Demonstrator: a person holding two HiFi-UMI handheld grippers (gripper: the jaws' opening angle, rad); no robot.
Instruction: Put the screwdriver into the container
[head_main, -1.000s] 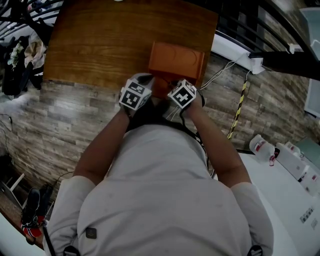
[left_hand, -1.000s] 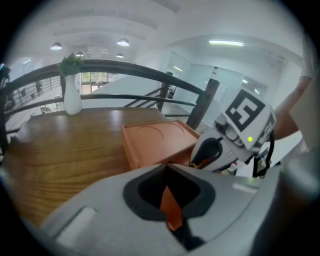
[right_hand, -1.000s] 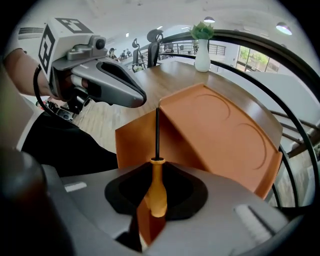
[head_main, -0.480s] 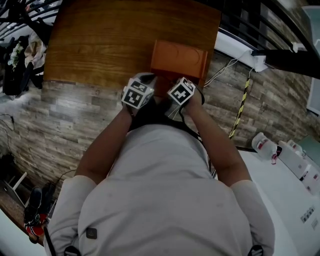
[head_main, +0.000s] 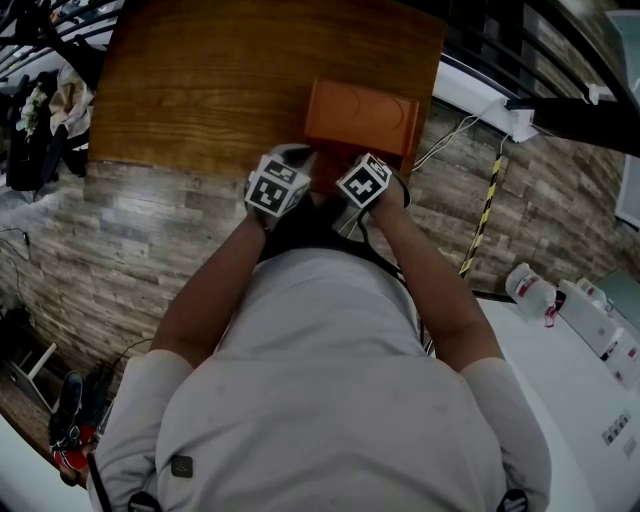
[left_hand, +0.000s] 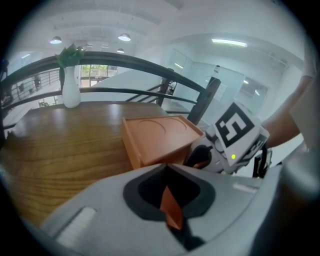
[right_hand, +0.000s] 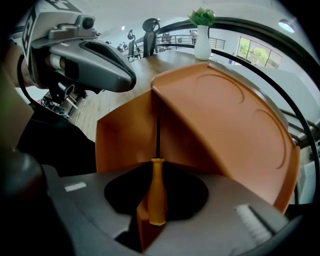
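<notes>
An orange container stands at the near edge of the wooden table, right in front of both grippers. My right gripper is shut on the screwdriver by its orange-yellow handle. The thin black shaft points at the container's near side. My left gripper is shut on a thin orange piece, seemingly part of the container. In the head view the left gripper and right gripper sit side by side, fingertips hidden.
A white vase with a green plant stands at the table's far side, before a dark railing. A white counter with bottles lies at the person's right. A cable runs along the stone-pattern floor.
Hardly anything moved. The right gripper has turned slightly and both grippers stay against the container's near side.
</notes>
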